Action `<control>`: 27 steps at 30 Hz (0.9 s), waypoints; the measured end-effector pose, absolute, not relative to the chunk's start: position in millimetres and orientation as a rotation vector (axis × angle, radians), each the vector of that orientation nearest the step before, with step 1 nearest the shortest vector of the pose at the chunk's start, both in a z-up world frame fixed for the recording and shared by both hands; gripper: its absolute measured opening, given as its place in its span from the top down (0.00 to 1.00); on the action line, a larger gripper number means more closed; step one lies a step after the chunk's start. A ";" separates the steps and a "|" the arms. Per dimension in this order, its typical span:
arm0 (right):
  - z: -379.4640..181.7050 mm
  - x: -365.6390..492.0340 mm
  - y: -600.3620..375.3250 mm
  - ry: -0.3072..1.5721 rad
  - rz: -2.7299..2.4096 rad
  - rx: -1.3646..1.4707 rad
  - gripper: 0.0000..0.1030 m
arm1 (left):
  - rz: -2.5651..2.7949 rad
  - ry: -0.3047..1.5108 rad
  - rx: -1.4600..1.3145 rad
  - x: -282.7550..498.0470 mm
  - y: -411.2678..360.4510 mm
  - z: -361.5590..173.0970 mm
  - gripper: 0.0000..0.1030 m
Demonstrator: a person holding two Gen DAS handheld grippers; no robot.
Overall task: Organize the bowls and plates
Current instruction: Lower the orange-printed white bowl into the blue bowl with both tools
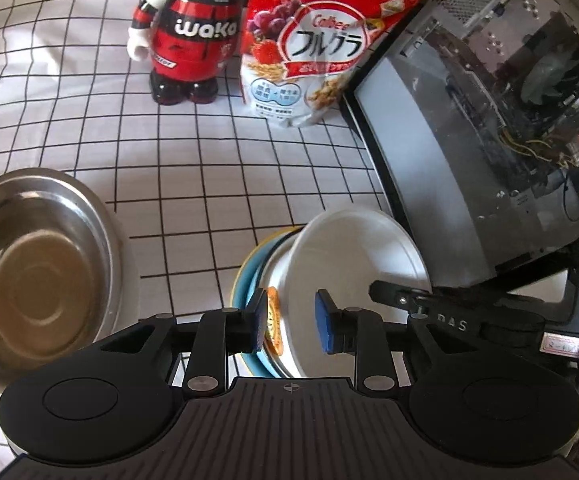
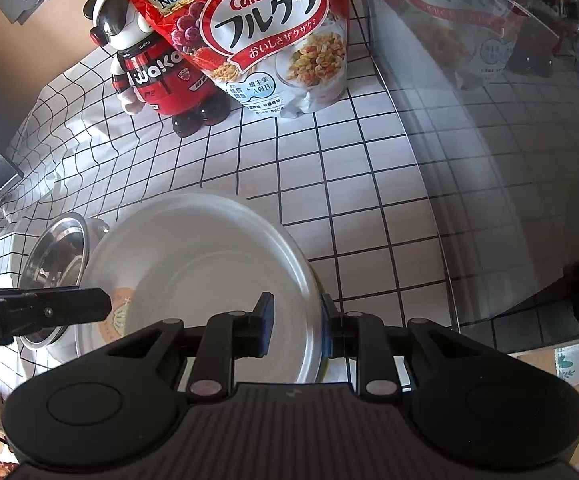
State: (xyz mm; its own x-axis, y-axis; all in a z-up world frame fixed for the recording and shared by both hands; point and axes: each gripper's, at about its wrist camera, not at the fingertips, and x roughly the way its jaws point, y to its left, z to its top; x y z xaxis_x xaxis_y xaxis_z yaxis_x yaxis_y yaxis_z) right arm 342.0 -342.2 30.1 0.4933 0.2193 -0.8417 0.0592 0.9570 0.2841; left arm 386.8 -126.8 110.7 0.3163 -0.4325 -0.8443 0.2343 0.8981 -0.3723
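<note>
A white bowl (image 1: 345, 256) (image 2: 209, 264) sits tilted on a small stack with a blue plate (image 1: 249, 280) under it. My left gripper (image 1: 291, 320) is open, its jaws on either side of the bowl's near left rim. My right gripper (image 2: 297, 328) has its jaws on either side of the bowl's right rim with a gap between them; whether they pinch the rim is unclear. A steel bowl (image 1: 37, 268) (image 2: 55, 256) stands left of the stack. The tip of the other gripper shows in each view.
A red cereal bag (image 1: 313, 44) (image 2: 265, 28) and a red-and-black robot figure (image 1: 191, 32) (image 2: 149, 64) stand at the back of the checked tablecloth (image 1: 193, 168). A glass-sided computer case (image 1: 509, 120) (image 2: 489, 120) stands on the right.
</note>
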 end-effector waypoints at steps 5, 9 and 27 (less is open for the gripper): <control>28.5 340.1 -344.8 1.053 0.115 0.315 0.73 | -0.406 1.170 -0.163 387.9 -124.3 101.4 0.73; 27.4 335.2 -342.9 1.027 0.140 0.317 0.64 | -0.401 1.186 -0.154 388.0 -124.9 91.9 0.73; 13.2 311.5 -354.4 0.847 0.070 0.400 0.46 | -0.396 1.133 -0.241 384.8 -114.4 63.5 0.65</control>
State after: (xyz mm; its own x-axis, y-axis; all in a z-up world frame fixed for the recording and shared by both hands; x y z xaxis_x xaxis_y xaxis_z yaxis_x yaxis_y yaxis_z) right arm 311.5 -354.4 13.2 0.6649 0.2171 -0.7147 0.0975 0.9234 0.3712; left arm 384.8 -114.4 63.5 0.3653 -0.4249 -0.8282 0.1841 0.9051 -0.3832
